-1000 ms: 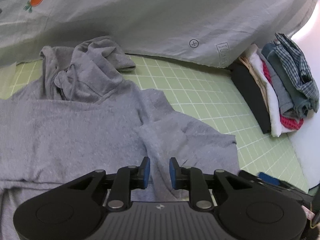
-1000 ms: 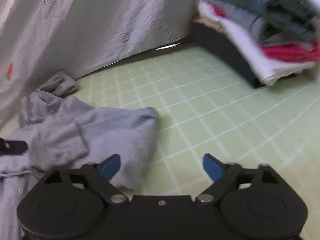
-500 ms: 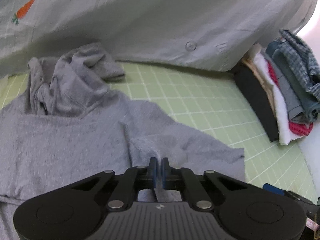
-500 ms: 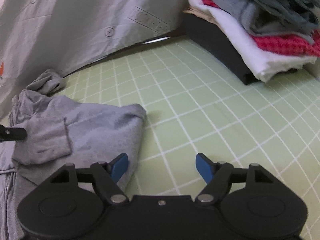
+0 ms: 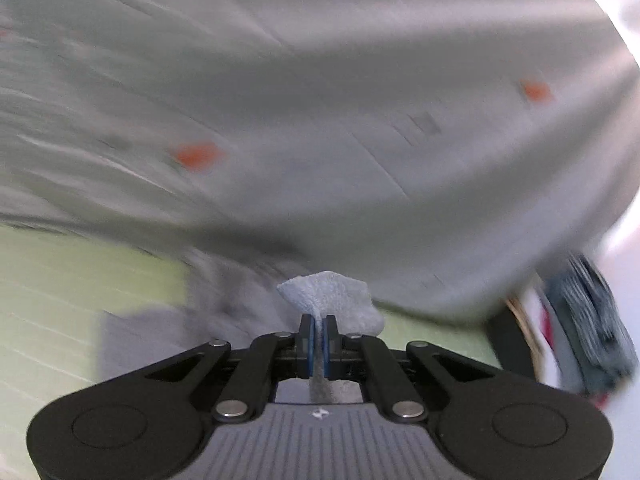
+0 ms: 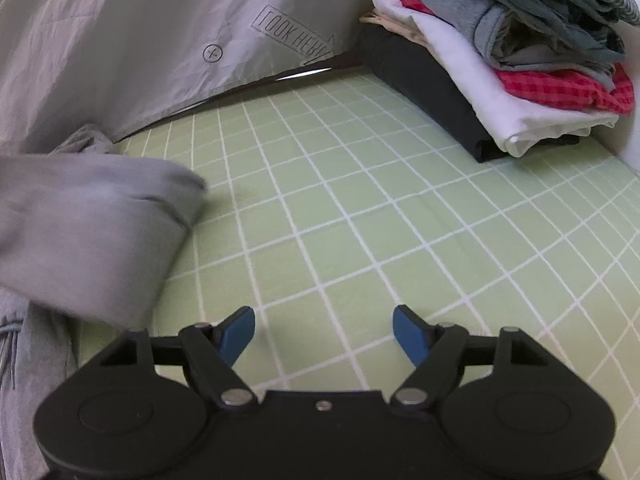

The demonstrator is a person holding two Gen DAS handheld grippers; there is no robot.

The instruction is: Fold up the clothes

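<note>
A grey hoodie (image 6: 92, 232) lies on the green gridded mat (image 6: 360, 208), its sleeve lifted and blurred at the left of the right wrist view. My left gripper (image 5: 319, 330) is shut on a fold of the grey hoodie (image 5: 332, 294), which sticks up between the blue pads; the rest of the garment hangs blurred below. My right gripper (image 6: 324, 332) stands open just above the mat, nothing between its fingers, with the hoodie to its left.
A stack of folded clothes (image 6: 500, 60) sits at the far right on the mat, also visible at the right edge as the folded stack (image 5: 580, 320). A grey printed sheet (image 6: 160, 40) hangs along the back.
My left gripper closed on the hoodie's cloth and swung upward with it; its view now faces the sheet. The sleeve rose in the right wrist view. The right gripper stayed put.
</note>
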